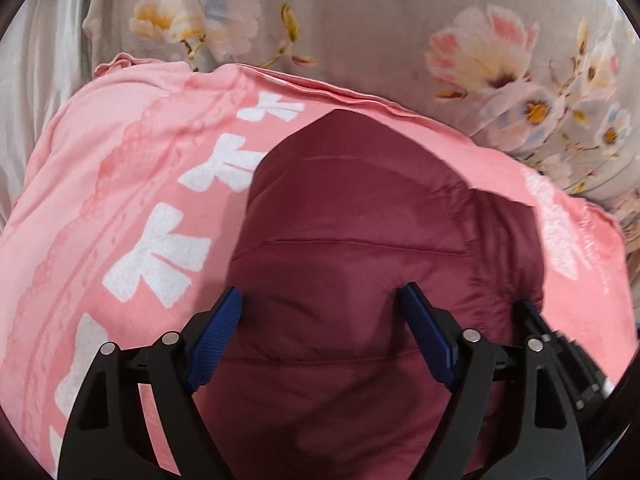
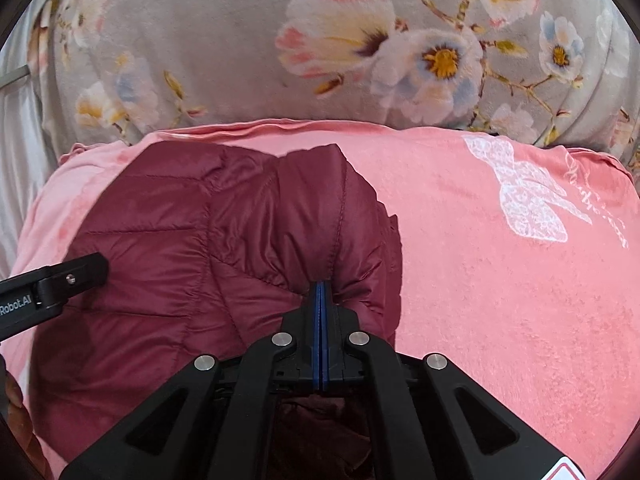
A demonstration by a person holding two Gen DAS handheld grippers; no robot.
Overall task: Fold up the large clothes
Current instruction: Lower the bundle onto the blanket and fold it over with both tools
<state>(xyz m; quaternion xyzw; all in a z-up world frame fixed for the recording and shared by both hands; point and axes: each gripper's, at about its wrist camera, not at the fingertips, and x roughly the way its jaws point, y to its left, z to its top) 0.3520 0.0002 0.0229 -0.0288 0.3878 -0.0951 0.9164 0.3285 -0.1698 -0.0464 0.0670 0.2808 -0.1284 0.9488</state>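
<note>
Work surface: a pink blanket (image 2: 480, 280) with a soft, napped pile, printed with white bows down one side and a white lacy bow (image 2: 528, 204) near the other; its far edge is thin and slightly wavy; beyond it lies a grey plush cover (image 2: 200, 40) with large pale flowers (pink-tipped petals, yellow centres); a strip of smooth white cloth (image 1: 44, 60) shows at the far left.

Task item: a maroon jacket (image 1: 352, 216), quilted, with a faint sheen; stitched seams divide it into puffy panels; it rests on the pink blanket, left of centre in the right wrist view, bunched into a rounded heap rather than spread flat; a ridge of it with one stitched seam runs up from the near edge to a blunt peak.

Right gripper (image 2: 321, 286): black frame, blue ribbed pads; jaws pressed together on a pinch of the jacket's fabric at the base of that ridge; the cloth puckers into small radiating wrinkles around the tips.

Left gripper (image 1: 320, 300): same build; jaws stand wide apart above the jacket's broad panel, with nothing clamped; the fabric shows between the pads, but whether the tips touch it I cannot tell; in the right wrist view one black finger of it enters from the left edge over the jacket's side; a hand (image 2: 16, 408) is partly visible at the lower left corner there.
</note>
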